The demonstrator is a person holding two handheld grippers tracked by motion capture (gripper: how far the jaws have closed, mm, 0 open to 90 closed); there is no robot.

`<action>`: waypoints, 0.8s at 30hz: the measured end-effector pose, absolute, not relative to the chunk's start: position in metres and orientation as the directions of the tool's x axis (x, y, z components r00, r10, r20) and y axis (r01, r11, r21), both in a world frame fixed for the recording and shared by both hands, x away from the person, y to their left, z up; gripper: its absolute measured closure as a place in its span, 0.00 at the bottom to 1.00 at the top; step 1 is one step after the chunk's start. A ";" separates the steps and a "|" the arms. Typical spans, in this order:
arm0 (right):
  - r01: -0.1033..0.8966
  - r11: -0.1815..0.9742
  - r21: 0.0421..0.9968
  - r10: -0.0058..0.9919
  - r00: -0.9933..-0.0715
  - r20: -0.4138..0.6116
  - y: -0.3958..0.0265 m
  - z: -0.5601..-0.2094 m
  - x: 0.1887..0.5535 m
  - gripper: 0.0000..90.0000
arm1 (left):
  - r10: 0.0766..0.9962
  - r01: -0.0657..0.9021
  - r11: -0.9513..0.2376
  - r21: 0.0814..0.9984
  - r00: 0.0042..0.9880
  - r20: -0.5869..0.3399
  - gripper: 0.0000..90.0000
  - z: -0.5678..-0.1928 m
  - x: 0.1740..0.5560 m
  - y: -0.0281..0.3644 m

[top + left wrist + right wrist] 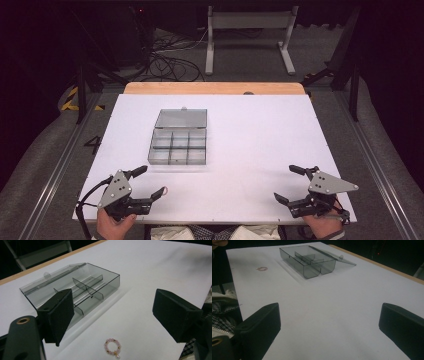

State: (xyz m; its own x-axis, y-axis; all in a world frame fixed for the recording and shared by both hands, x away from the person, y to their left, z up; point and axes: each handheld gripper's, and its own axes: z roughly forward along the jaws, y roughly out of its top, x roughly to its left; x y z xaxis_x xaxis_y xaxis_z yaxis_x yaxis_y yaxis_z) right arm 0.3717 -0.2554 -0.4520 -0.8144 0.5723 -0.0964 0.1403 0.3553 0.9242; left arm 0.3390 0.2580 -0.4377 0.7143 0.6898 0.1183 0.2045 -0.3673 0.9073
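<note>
Pink bead ring [112, 347] lying loose on the white table [260, 140].

It sits between the wide-apart jaws of the left gripper [150, 181], untouched (the open grey compartment box [178, 140] stands just beyond), while the right gripper [290, 183], also spread wide and holding nothing, hovers well apart.

You worked at a white table [260, 150] with a wooden strip along its far edge. On it lay an open, smoke-grey compartment box [178, 146], its lid [181, 118] folded flat behind it, and, nearer your left side, a small pink bead ring [112, 347] lay flat and apart from the box
</note>
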 end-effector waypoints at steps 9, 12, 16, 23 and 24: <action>0.142 0.350 0.926 0.561 -0.823 -0.086 -0.254 -0.453 0.372 0.06 | 0.689 0.220 -0.350 0.911 0.718 0.092 0.20 -0.438 0.340 0.260; 0.144 0.349 0.926 0.560 -0.824 -0.083 -0.253 -0.453 0.372 0.07 | 0.689 0.219 -0.351 0.910 0.719 0.093 0.20 -0.438 0.340 0.260; 0.141 0.353 0.925 0.557 -0.826 -0.086 -0.253 -0.453 0.371 0.07 | 0.687 0.217 -0.353 0.910 0.721 0.095 0.20 -0.437 0.339 0.260; 0.141 0.353 0.925 0.556 -0.826 -0.086 -0.253 -0.453 0.372 0.07 | 0.689 0.222 -0.375 0.900 0.717 0.110 0.21 -0.436 0.339 0.257; 0.141 0.353 0.925 0.556 -0.826 -0.086 -0.253 -0.453 0.372 0.07 | 0.687 0.228 -0.375 0.899 0.720 0.104 0.21 -0.435 0.340 0.257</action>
